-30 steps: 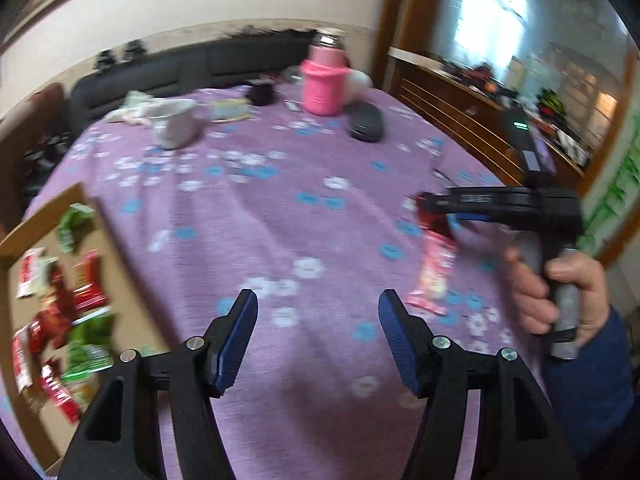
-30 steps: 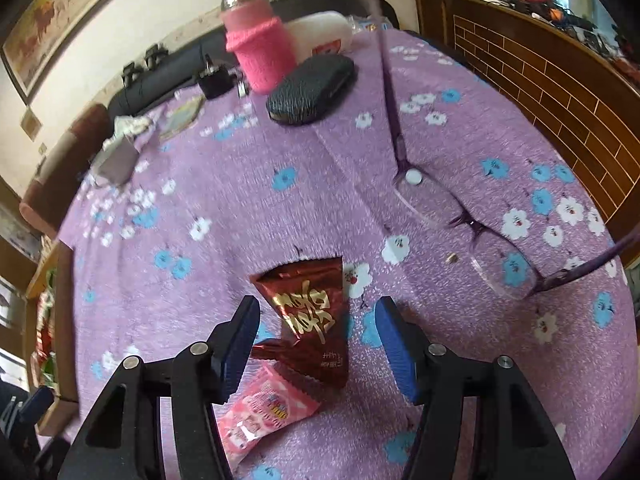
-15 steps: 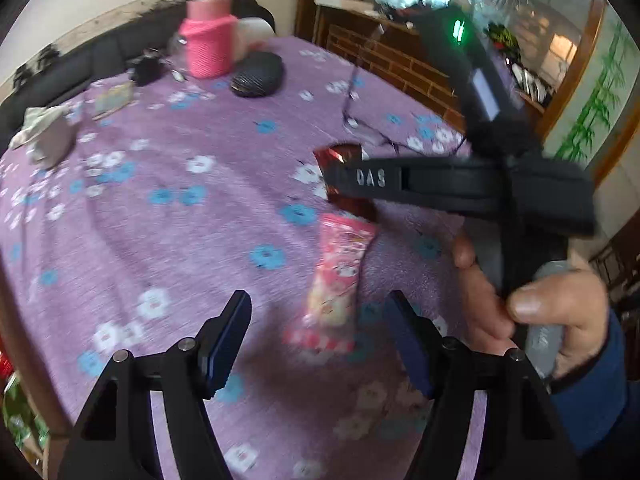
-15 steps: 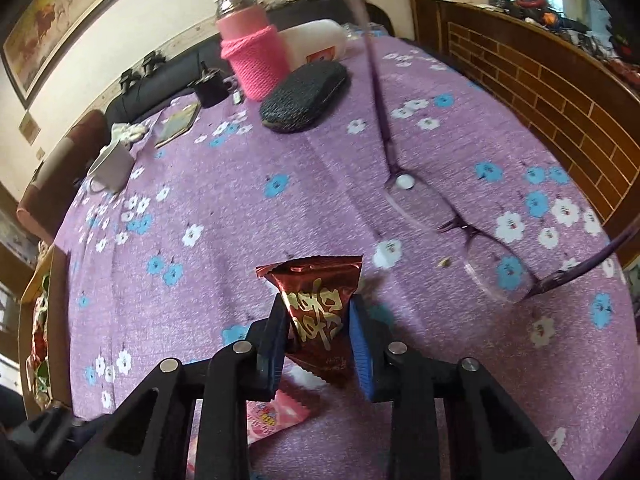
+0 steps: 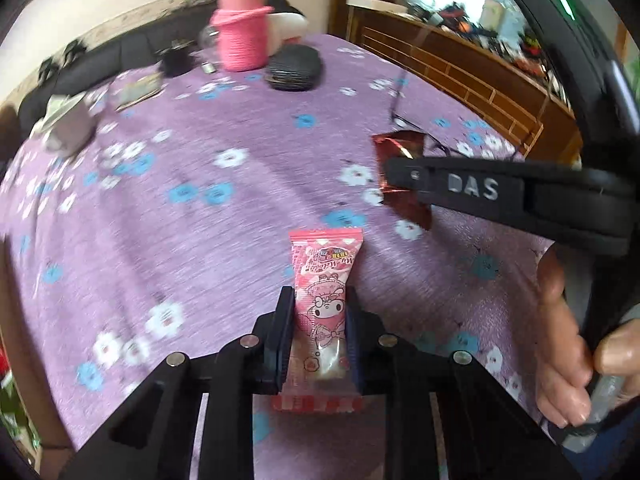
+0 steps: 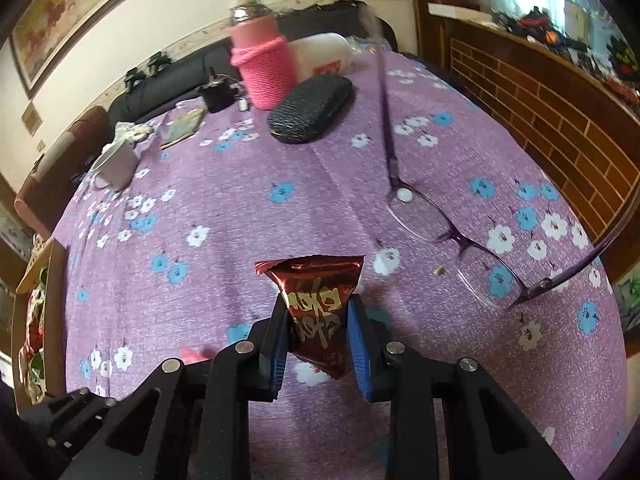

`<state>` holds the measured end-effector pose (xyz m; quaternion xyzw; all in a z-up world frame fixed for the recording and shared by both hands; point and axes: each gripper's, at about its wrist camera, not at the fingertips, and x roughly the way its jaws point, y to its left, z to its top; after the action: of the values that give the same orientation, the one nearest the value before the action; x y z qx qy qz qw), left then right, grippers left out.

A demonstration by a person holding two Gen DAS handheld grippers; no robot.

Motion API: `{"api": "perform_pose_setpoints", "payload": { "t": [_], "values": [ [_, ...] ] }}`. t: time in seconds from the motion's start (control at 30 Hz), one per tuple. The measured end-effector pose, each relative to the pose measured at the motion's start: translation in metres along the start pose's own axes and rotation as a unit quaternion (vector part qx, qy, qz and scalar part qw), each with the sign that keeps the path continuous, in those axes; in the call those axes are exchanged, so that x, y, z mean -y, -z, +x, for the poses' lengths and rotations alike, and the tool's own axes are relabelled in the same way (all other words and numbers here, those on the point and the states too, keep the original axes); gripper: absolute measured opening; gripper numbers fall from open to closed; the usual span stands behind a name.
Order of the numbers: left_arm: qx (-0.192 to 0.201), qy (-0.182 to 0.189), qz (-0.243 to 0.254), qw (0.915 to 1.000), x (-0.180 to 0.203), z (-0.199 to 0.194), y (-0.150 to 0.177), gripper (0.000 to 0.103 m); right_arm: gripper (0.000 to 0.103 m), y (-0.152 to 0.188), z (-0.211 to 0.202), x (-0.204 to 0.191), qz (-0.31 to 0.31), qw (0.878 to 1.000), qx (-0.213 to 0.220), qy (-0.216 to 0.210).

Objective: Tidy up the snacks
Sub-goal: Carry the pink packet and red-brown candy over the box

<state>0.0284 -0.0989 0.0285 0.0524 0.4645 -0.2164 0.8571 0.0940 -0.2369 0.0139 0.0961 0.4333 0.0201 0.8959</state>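
Left gripper (image 5: 318, 320), jaws just closed, clamped on pink snack packet (image 5: 325, 280) at lower centre over purple floral tablecloth (image 5: 200, 240). Right gripper (image 6: 318, 322) squeezing dark red snack packet (image 6: 316, 300), lower centre. Glasses (image 6: 452, 240) lying at right.

**Surfaces on the snack table**

The purple tablecloth (image 6: 248, 208) looks like matt woven cloth with a printed flower pattern. The red snack packet (image 6: 316, 312) is shiny crinkly foil, while the pink snack packet (image 5: 324, 292) is glossy plastic film. Both grippers look like matt black plastic with small metal bolts. The bottle sleeve (image 6: 266, 72) is chunky pink knit, the cabinet (image 6: 552, 120) varnished wood.
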Motion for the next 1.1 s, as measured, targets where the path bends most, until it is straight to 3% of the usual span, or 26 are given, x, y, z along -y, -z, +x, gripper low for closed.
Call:
{"api": "perform_pose_setpoints", "payload": {
  "t": [0.13,0.23,0.4,0.5,0.57,0.67,0.73,0.93,1.1],
  "values": [
    [0.025,-0.001,-0.031,0.9992,-0.022,-0.032,0.011,0.022,0.028,0.005,-0.004,-0.019,-0.028,0.999,0.005,-0.024],
    [0.037,0.000,-0.051,0.9980,-0.035,-0.052,0.017,0.022,0.027,0.005,0.002,-0.038,-0.047,0.997,-0.037,-0.047],
    [0.057,-0.013,-0.064,0.9962,-0.049,-0.082,0.029,0.022,0.026,-0.004,-0.001,-0.085,-0.153,0.982,-0.112,-0.024],
    [0.064,-0.009,-0.081,0.9947,-0.059,-0.088,0.033,0.022,0.026,0.005,-0.012,-0.101,-0.197,0.975,-0.102,-0.006],
    [0.069,-0.007,-0.088,0.9937,-0.063,-0.092,0.036,0.022,0.026,0.013,-0.016,-0.099,-0.186,0.979,-0.085,-0.025],
    [0.076,-0.005,-0.097,0.9923,-0.072,-0.095,0.039,0.022,0.026,0.020,-0.012,-0.077,-0.100,0.989,-0.075,-0.075],
    [0.072,-0.005,-0.102,0.9922,-0.077,-0.094,0.040,0.022,0.026,0.019,-0.009,-0.067,-0.060,0.990,-0.083,-0.097],
    [0.076,-0.001,-0.109,0.9912,-0.083,-0.097,0.041,0.022,0.026,0.002,-0.037,-0.066,-0.085,0.990,-0.076,-0.078],
    [0.072,-0.003,-0.110,0.9913,-0.082,-0.093,0.041,0.022,0.026,0.021,-0.040,-0.072,-0.095,0.990,-0.069,-0.084]
  ]
}}
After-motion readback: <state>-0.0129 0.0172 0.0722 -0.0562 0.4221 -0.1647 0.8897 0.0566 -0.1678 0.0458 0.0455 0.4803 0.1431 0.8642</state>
